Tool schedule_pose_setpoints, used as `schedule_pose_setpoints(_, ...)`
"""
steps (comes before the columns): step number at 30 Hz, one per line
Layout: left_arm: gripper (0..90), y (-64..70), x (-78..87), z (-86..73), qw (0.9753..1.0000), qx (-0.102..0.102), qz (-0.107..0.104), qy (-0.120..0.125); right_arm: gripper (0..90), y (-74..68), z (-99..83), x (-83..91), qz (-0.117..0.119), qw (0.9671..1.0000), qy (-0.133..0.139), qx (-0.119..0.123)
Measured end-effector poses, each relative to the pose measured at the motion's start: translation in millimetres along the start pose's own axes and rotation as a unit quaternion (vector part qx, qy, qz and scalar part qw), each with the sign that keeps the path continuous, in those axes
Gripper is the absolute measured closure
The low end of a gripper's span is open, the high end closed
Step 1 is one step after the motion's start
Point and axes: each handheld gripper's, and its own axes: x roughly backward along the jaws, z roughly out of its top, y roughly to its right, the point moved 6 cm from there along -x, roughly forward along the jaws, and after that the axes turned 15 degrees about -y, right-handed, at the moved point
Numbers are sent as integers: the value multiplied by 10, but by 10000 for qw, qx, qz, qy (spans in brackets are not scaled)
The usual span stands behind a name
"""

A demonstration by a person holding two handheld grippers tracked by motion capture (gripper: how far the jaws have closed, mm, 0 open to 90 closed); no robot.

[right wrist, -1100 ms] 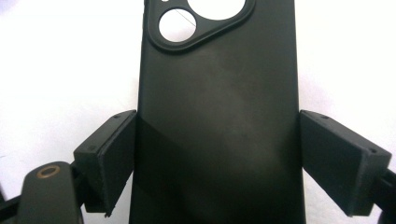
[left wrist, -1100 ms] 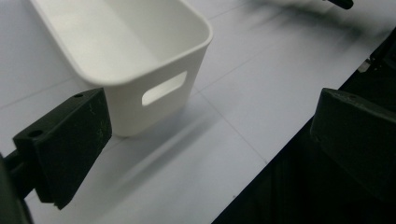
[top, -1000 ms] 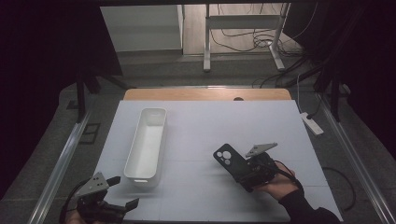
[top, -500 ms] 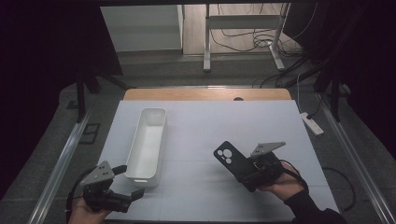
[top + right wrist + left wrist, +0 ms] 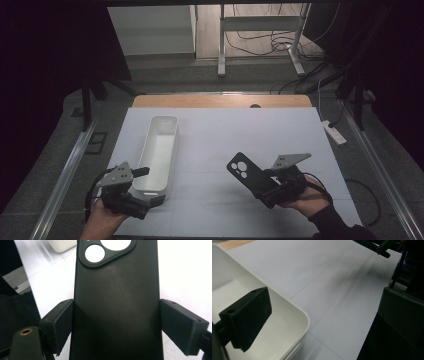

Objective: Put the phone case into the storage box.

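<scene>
High view counts the scene simply: one white tray, one black phone case, two grippers and one white table under them all. At the lower right the right gripper holds the phone case clamped between its jaws, the case tilted up off the table with its camera cut-out end pointing up and to the left, well apart from the tray. At the lower left the left gripper sits at the tray's near end with its jaws spread wide and nothing between them; one jaw stands over the tray's near rim and the other just outside it. Right gripper view adds what the overhead angle cannot give: the phone case seen close, its long edges pressed by a jaw on either side, and two round openings in the raised camera surround at its top, with a corner of the tray beyond. Left gripper view shows the tray from near its rounded corner, bare inside, with one black jaw hanging above the interior and the other off over the table.
</scene>
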Motion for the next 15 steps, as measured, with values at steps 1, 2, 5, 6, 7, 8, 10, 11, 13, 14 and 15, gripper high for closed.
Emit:
schedule_pose_setpoints(1,0,-7,-17,24,10000,-53,-37,-10,155,-7,2,7,27,10000,20,24)
schedule_pose_setpoints(2,0,-8,-31,44,9999,-68,-72,15,155,-16,4,17,38,10000,36,52)
schedule_pose_setpoints(5,0,-14,-66,87,9997,-139,-186,22,155,-34,8,32,85,9999,63,91)
schedule_pose_setpoints(6,0,-13,-85,107,9996,-167,-237,28,155,-38,8,37,82,9999,58,117)
schedule_pose_setpoints(7,0,-13,-99,124,9994,-191,-270,31,155,-48,11,42,95,9998,70,133)
schedule_pose_setpoints(8,0,-12,-109,135,9994,-210,-290,24,155,-56,13,47,118,9998,77,168)
schedule_pose_setpoints(10,0,-5,-130,171,9991,-272,-332,52,154,-73,19,53,138,9996,98,222)
schedule_pose_setpoints(11,0,-2,-139,191,9989,-290,-355,74,155,-82,24,57,159,9995,110,246)
schedule_pose_setpoints(13,0,5,-156,233,9983,-320,-465,124,154,-111,36,66,215,9993,129,272)
schedule_pose_setpoints(14,0,5,-156,233,9983,-320,-465,124,154,-111,36,66,215,9993,129,272)
schedule_pose_setpoints(15,0,10,-177,266,9978,-382,-520,146,154,-130,48,69,232,9992,135,303)
